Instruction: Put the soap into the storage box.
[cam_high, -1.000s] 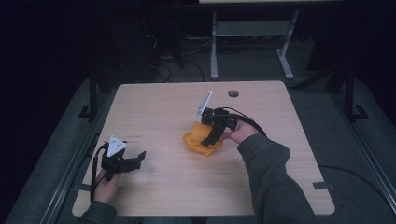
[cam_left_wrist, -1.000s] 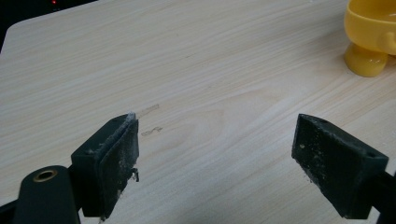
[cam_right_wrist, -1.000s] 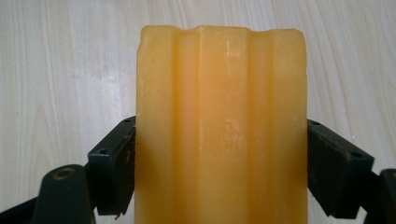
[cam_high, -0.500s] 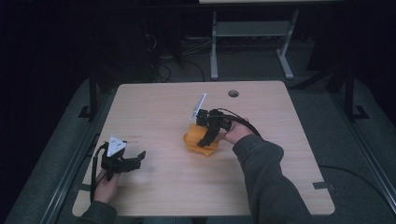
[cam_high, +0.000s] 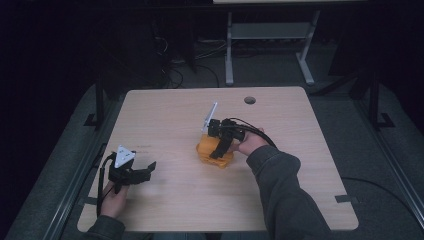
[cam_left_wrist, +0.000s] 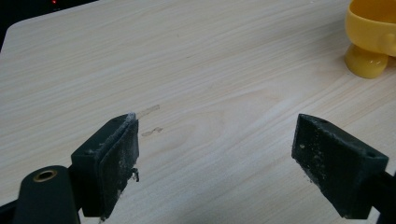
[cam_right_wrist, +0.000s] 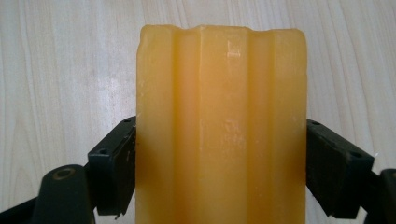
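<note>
My right gripper (cam_right_wrist: 219, 172) is clamped on a yellow-orange block (cam_right_wrist: 219, 121), smooth and waxy with lengthwise ridges, its black jaws pressed flat to both sides. The block sits near the middle of the pale wood-grain table (cam_high: 170, 110). My left gripper (cam_left_wrist: 215, 163), jaws apart, holds nothing, well apart from the block.

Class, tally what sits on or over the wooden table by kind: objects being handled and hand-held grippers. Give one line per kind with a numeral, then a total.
Yellow-orange ribbed plastic object: 1
Black two-jaw grippers: 2, the left gripper and the right gripper
Total: 3
</note>
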